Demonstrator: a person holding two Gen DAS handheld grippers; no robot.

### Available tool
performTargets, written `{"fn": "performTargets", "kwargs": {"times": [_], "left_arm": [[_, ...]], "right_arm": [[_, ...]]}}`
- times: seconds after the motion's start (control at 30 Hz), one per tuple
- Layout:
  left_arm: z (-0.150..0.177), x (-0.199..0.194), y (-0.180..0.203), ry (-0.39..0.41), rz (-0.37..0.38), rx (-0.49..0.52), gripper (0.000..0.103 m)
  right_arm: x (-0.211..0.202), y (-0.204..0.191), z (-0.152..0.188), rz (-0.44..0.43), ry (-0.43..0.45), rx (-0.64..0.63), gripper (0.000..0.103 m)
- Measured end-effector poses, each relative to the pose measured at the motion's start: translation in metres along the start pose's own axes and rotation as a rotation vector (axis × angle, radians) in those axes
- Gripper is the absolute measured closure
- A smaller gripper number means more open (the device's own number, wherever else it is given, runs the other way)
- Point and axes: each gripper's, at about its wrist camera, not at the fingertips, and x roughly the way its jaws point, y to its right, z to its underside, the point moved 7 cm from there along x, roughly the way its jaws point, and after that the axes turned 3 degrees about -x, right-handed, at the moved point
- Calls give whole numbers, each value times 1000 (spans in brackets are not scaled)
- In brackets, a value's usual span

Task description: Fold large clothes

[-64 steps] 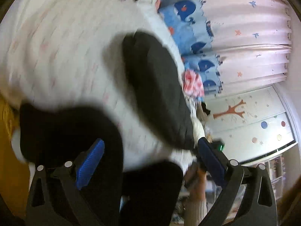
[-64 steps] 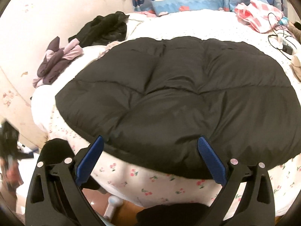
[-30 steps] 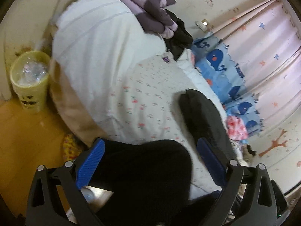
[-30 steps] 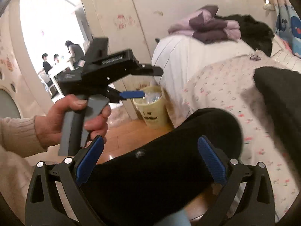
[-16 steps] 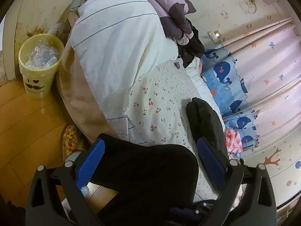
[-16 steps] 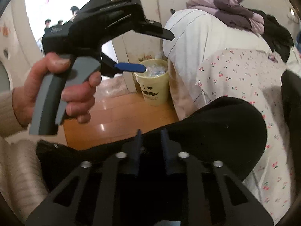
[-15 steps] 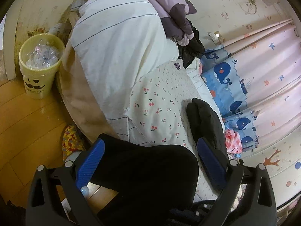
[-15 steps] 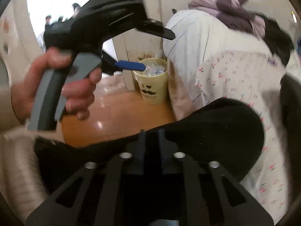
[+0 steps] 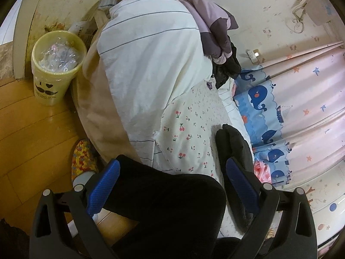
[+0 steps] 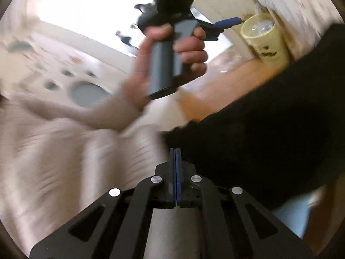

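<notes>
A folded black padded jacket (image 9: 234,149) lies on the cherry-print bed (image 9: 189,116) in the left wrist view. My left gripper (image 9: 170,181) is open, held off the bed's edge, with a black-clad leg (image 9: 168,207) right below its blue pads. It also shows in the right wrist view (image 10: 228,22), held in a hand. My right gripper (image 10: 175,153) is shut with its pads pressed together and nothing visible between them, pointing away from the bed toward the person's beige sweater (image 10: 64,161). That view is blurred.
A yellow bin (image 9: 57,64) stands on the wooden floor (image 9: 30,133) beside a white striped duvet (image 9: 151,64). Purple and black clothes (image 9: 215,32) are piled on it. Whale-print curtains (image 9: 265,112) hang behind the bed. A knitted slipper (image 9: 83,157) is on the floor.
My right gripper has shut and swung away from the bed toward the person's body. My left gripper stayed open and shifted only slightly.
</notes>
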Motion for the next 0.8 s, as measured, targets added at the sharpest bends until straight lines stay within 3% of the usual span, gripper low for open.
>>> {"fn": "performTargets", "kwargs": {"times": [0.07,0.1,0.13,0.17,0.2,0.27,0.3,0.33,0.47,0.5,0.57,0.63,0.7,0.8], "left_arm": [[2,2,4,-14,4,22,8],[6,6,9,-28,4,43,8],[11,10,14,-43,6,64,8],[16,15,21,-60,8,87,8],[22,21,28,-76,8,110,8],[30,30,43,-101,11,163,8],[37,37,55,-115,9,208,8],[42,43,65,-125,8,243,8],[65,72,111,-173,25,364,8],[70,80,121,-187,36,381,8],[80,97,143,-213,57,406,8],[90,109,158,-231,70,418,8],[101,124,173,-256,88,425,8],[116,142,194,-293,110,427,8]], "right_arm": [[-31,-2,17,-7,34,36,94],[-47,3,27,50,40,65,66],[-69,16,41,181,55,114,45],[-88,26,50,304,80,150,16],[-107,33,59,422,112,179,15],[-169,42,79,620,271,263,15],[-193,43,87,665,350,305,15],[-236,45,107,723,492,394,15],[-330,49,189,935,768,612,13],[-344,45,209,945,841,643,13],[-368,40,250,875,1030,703,11],[-379,40,289,717,1218,760,8],[-384,52,315,595,1320,832,7],[-372,80,355,642,1348,1025,7]]}}
